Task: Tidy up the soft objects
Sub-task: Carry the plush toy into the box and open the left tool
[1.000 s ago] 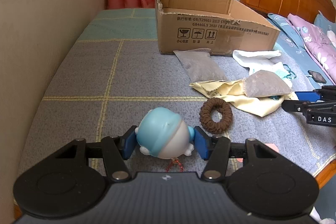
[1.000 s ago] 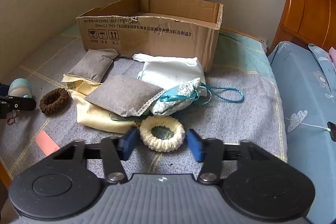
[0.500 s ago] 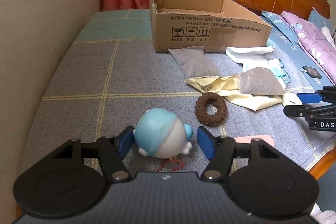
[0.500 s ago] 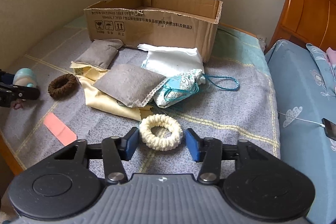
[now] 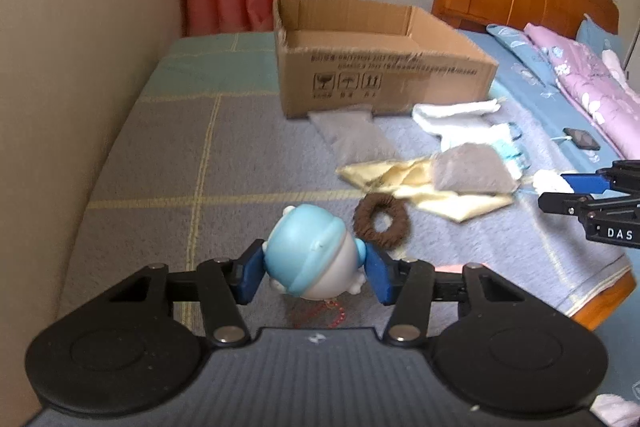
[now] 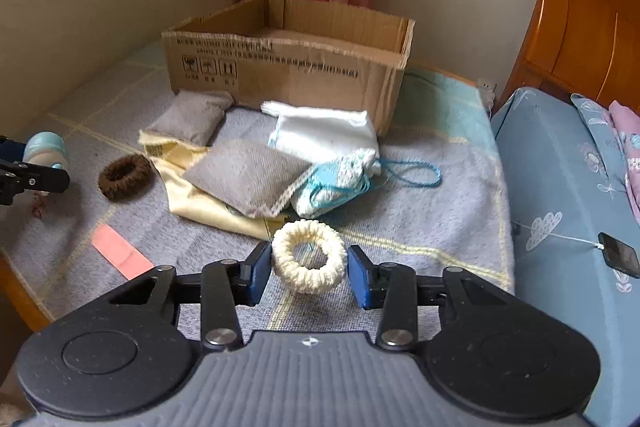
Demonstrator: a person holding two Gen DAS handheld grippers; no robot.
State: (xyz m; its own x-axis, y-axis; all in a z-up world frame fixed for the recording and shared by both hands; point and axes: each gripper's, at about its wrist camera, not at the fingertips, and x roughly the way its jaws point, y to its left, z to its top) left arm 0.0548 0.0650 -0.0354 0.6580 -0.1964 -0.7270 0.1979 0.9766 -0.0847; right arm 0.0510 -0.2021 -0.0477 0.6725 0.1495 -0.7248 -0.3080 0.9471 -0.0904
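The grey checked blanket (image 6: 440,195) fills the view, and at its far end sits the cardboard box (image 6: 288,67), open-topped, long side running across, and what shows of the inside looks bare, so sorting has hardly begun. In front of it the pile waits: a white cloth (image 6: 324,131), two grey pouches (image 6: 248,175), a yellow cloth (image 6: 200,203), a teal drawstring bag (image 6: 336,179), a brown scrunchie (image 6: 124,177). Now the hands! The left gripper (image 5: 314,269) is pinching the blue-capped doll (image 5: 308,259), cap tilted up and away toward the box, red cord dangling below. The right gripper (image 6: 308,275) brackets the cream scrunchie (image 6: 309,261), which looks lifted and stands tilted on edge, hole facing the camera; pads seem to touch its sides. Everything remains unboxed.
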